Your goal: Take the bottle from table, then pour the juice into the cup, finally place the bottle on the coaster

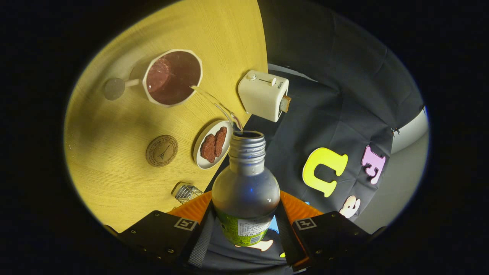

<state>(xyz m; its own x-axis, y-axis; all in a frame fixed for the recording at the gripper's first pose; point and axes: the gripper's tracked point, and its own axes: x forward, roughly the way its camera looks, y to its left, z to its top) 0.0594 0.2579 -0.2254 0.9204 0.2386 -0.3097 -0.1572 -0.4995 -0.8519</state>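
The tongs (244, 225) were clamped on the clear plastic bottle with a green label (245, 194), one finger pressed to each side of its body. The bottle was tipped so that its open threaded neck pointed toward the white octagonal cup (172, 77), evidently so the liquid would run out on its own. A thin stream of juice (216, 105) arced from the mouth across the round wooden desk (110, 133) and landed inside the cup's near rim. The cup already held a dark reddish pool well up its walls, so the pour looked far along. The bottle's upper body looked clear and largely drained, though how much remained lower down could not be told.

The round brown coaster (161, 151) lay bare on the desk, near the cup and well apart from the bottle, free to take the bottle once pouring ended. Beside it sat a small white plate (198, 152) carrying two brown slices of food. A cream toaster (263, 95) stood at the desk's edge with a piece of toast at its side. A small wire object (186, 193) rested just ahead of the fingers.
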